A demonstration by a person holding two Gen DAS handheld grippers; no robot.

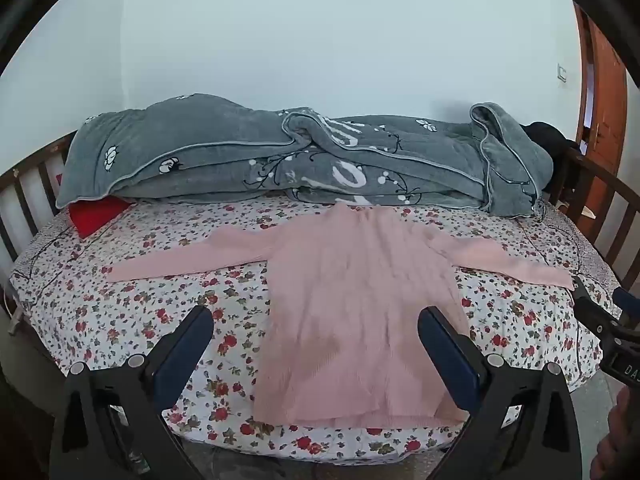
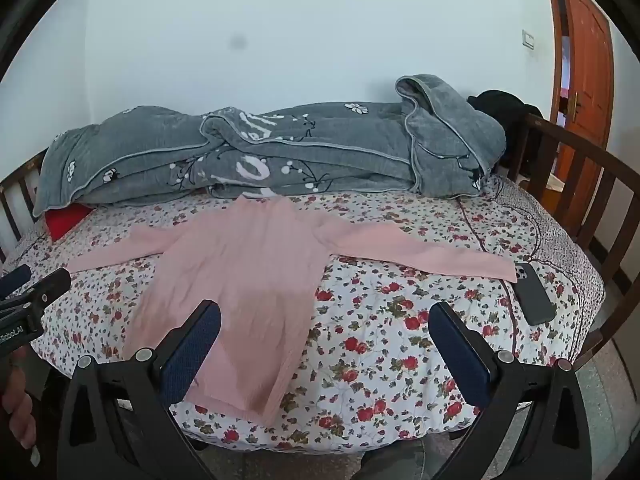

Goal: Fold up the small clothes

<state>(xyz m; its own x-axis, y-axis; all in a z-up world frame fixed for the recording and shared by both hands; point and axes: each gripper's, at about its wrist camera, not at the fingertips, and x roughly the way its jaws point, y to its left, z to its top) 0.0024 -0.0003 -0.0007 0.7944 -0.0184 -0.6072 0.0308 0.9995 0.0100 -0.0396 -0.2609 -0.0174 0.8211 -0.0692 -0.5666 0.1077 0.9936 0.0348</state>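
The soft pink knit sweater (image 1: 352, 320) lies flat on the flowery bed (image 1: 120, 312), sleeves sideways, between both wide-open, empty tongs; left tongs (image 1: 316, 356) nearer than right tongs (image 2: 324, 352).

each camera sits on its own gripper and looks forward and downward along the two spread fingers, from just off the near edge of the bed (image 1: 120, 320). the left wrist view faces the sweater (image 1: 352, 320) almost head on, its hem between the left gripper (image 1: 316, 320) fingers. the right wrist view stands further right, so the sweater (image 2: 240, 300) lies left of centre, by the right gripper (image 2: 324, 316). both share the sweater, blanket (image 1: 280, 152), wall and door (image 2: 584, 60); each catches the other gripper at its edge.
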